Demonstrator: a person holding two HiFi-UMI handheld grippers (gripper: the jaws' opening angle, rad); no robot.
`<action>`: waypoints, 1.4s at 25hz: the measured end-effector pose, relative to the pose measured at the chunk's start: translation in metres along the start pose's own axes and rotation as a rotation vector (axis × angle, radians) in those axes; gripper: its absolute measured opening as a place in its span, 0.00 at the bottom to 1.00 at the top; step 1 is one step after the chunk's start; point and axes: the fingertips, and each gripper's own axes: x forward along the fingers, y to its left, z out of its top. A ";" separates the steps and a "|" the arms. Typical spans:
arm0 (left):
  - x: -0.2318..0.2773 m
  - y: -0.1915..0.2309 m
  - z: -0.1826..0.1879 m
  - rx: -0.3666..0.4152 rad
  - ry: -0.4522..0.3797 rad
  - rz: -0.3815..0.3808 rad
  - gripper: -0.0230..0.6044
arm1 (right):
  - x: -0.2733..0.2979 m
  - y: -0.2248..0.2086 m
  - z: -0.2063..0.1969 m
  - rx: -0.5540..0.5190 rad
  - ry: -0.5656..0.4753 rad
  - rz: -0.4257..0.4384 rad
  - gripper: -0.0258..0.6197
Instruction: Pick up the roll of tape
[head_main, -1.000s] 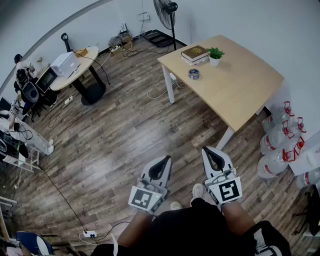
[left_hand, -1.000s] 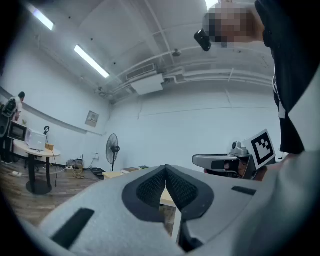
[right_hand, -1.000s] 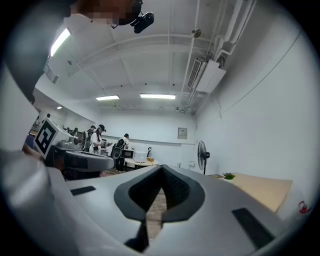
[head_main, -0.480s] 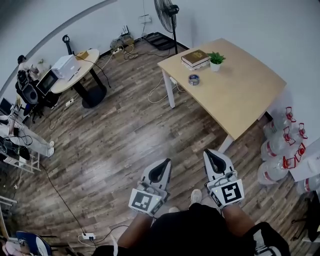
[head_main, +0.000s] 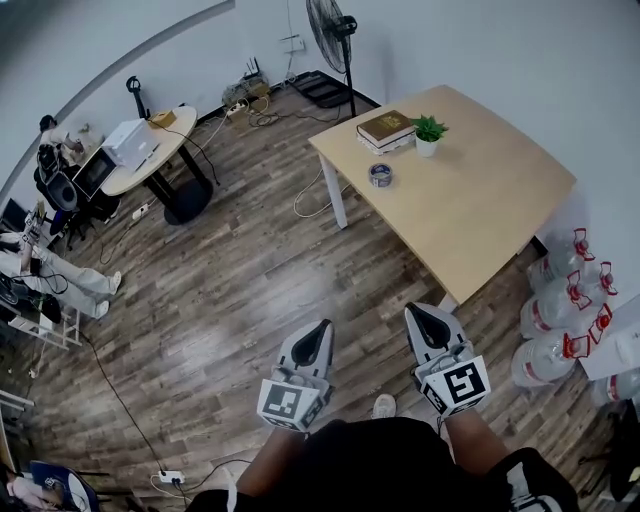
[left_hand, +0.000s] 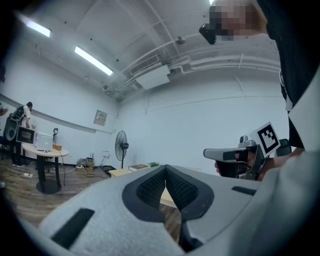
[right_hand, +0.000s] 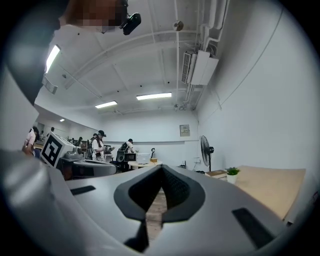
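The roll of tape (head_main: 380, 175) lies near the left edge of a light wooden table (head_main: 480, 200), far ahead of both grippers. My left gripper (head_main: 320, 331) and right gripper (head_main: 417, 314) are held side by side over the wooden floor, well short of the table. Both point level toward it. Each has its jaws shut with nothing between them. In the left gripper view the left gripper (left_hand: 165, 170) meets tip to tip, and the right gripper (left_hand: 207, 153) shows at the side. In the right gripper view the right gripper (right_hand: 161, 169) is likewise closed.
On the table stand a book (head_main: 385, 128) and a small potted plant (head_main: 428, 133). A fan (head_main: 335, 30) stands behind it. Water bottles (head_main: 560, 300) line the wall at right. A round table (head_main: 150, 145) with a printer, cables and people are at left.
Both grippers have moved forward over the floor toward the wooden table, and the view has shifted with them. Their jaws stay shut.
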 end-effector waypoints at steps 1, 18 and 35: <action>0.005 0.000 0.000 0.006 -0.002 0.007 0.05 | 0.001 -0.006 0.001 -0.009 0.004 0.002 0.03; 0.088 0.088 0.001 0.013 0.022 0.134 0.05 | 0.095 -0.067 -0.003 -0.058 0.017 0.034 0.03; 0.197 0.206 0.003 -0.013 0.061 0.005 0.05 | 0.249 -0.099 -0.006 -0.056 0.076 -0.008 0.03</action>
